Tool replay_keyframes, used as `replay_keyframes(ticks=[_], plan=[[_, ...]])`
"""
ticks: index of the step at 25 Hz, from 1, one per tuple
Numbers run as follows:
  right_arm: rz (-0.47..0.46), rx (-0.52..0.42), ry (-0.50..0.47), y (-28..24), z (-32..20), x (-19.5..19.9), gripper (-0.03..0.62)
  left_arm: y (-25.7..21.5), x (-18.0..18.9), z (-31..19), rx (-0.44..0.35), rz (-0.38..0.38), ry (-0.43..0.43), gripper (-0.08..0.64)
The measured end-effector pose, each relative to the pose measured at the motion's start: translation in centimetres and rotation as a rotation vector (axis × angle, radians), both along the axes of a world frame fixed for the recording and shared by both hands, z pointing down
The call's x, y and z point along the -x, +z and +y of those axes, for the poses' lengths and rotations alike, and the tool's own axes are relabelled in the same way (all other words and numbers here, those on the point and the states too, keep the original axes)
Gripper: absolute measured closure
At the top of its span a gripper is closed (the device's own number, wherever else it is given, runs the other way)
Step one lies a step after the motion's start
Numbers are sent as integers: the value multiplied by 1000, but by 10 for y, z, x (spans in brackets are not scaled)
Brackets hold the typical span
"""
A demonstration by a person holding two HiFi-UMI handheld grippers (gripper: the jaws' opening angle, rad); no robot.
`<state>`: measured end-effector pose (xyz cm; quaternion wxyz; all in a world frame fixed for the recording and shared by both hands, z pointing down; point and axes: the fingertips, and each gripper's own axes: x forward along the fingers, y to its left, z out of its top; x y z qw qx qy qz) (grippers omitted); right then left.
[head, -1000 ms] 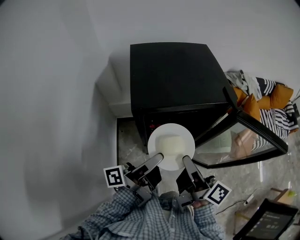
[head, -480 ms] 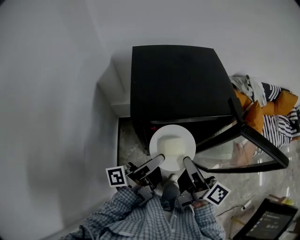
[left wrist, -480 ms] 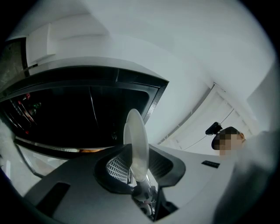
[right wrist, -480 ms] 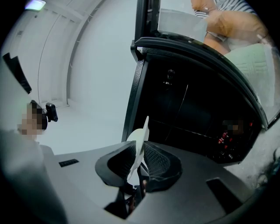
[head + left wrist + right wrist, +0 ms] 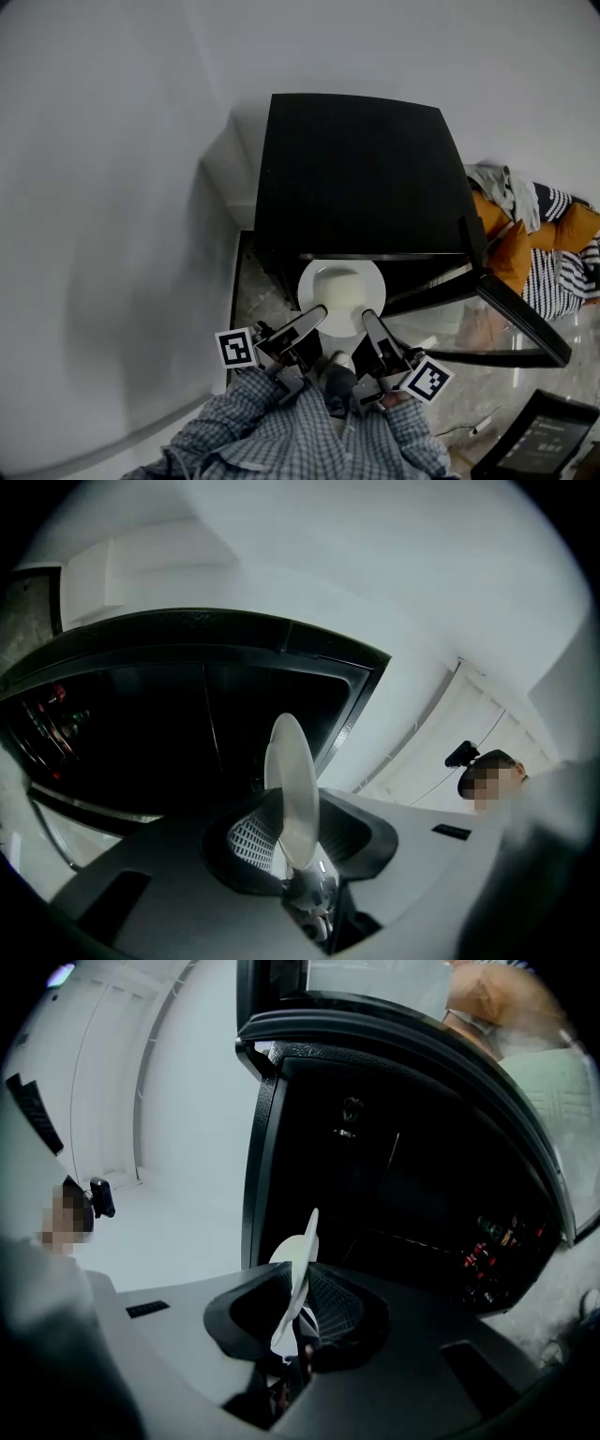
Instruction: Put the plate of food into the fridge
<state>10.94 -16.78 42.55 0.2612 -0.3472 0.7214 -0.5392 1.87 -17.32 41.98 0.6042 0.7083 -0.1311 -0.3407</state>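
- Head view: we saw the white plate (image 5: 341,292) held level at the open front of the black fridge (image 5: 361,178). Its far rim sat against the dark opening, just under the front edge of the fridge top.
- A pale block of food (image 5: 343,289) lay in the middle of the plate.
- The left gripper (image 5: 315,317) pinched the plate's near-left rim. In the left gripper view we saw that rim edge-on, with both pads pressed onto it.
- The right gripper (image 5: 367,321) gripped the near-right rim likewise. The right gripper view showed the thin rim clamped between the ribbed pads.
- The fridge door (image 5: 469,330) stood swung open to the right, and we could see through its glass panel.
- Deep in the dark cavity we made out small red items (image 5: 492,1237), too dim to name.
- Checked sleeves (image 5: 281,436) filled the bottom of the head view.
- A heap of orange and striped fabric (image 5: 548,234) lay beyond the door.
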Motion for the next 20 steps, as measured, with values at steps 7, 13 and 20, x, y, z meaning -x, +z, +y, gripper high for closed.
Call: replay_keyframes(ticks=[7,13,20], plan=[[9,7,-38,8,-19,-5,531,8,-6,-16,13,3,-35,463],[8,20,-48,13,-33,-11,531,15,-11,-29,41,18,-54,463],[48,6,-46,17,-49,-13,531,21,-12,-42,29,45,-86,463]])
